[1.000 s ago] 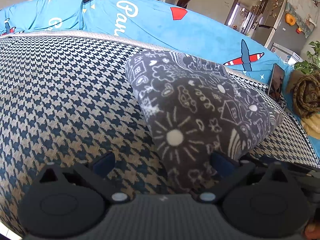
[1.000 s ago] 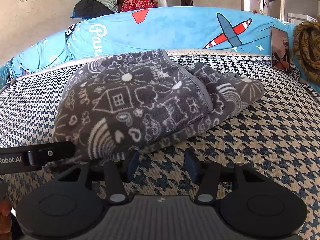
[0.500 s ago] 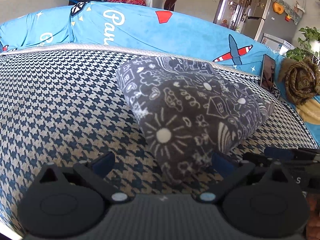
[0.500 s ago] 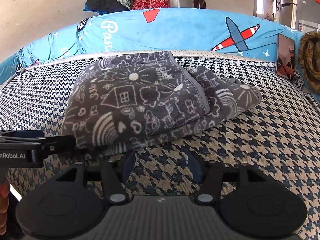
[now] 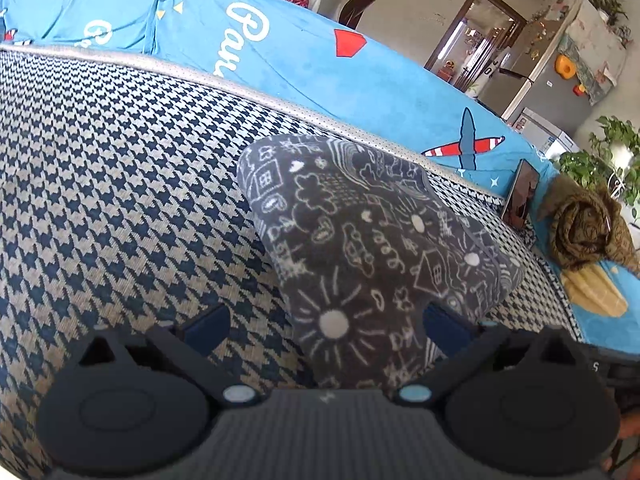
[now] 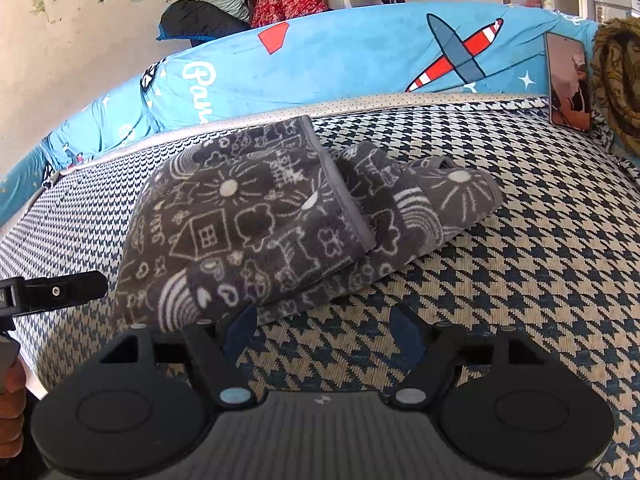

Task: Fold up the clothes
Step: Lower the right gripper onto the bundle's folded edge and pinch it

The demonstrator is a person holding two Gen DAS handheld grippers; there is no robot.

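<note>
A folded grey cloth (image 5: 372, 248) with white doodle print lies on the houndstooth-covered bed (image 5: 120, 200). My left gripper (image 5: 324, 326) is open wide, and the cloth's near end lies between its fingers without being pinched. In the right wrist view the same cloth (image 6: 260, 224) shows a hemmed top layer over a lower fold that sticks out to the right. My right gripper (image 6: 324, 326) is open over bare bedcover, just in front of the cloth's near edge. The left gripper's finger (image 6: 56, 290) shows at the left beside the cloth.
A blue blanket (image 6: 360, 60) with aeroplane prints runs along the far side of the bed. A phone (image 6: 568, 84) leans at the far right next to a brown bundled scarf (image 5: 584, 232). A fridge (image 5: 560, 76) and a plant stand beyond. A hand (image 6: 12, 412) shows at the lower left.
The left gripper has tilted and come closer to the cloth's near end. The right gripper's fingers have spread a little wider. The cloth has stayed where it was.
</note>
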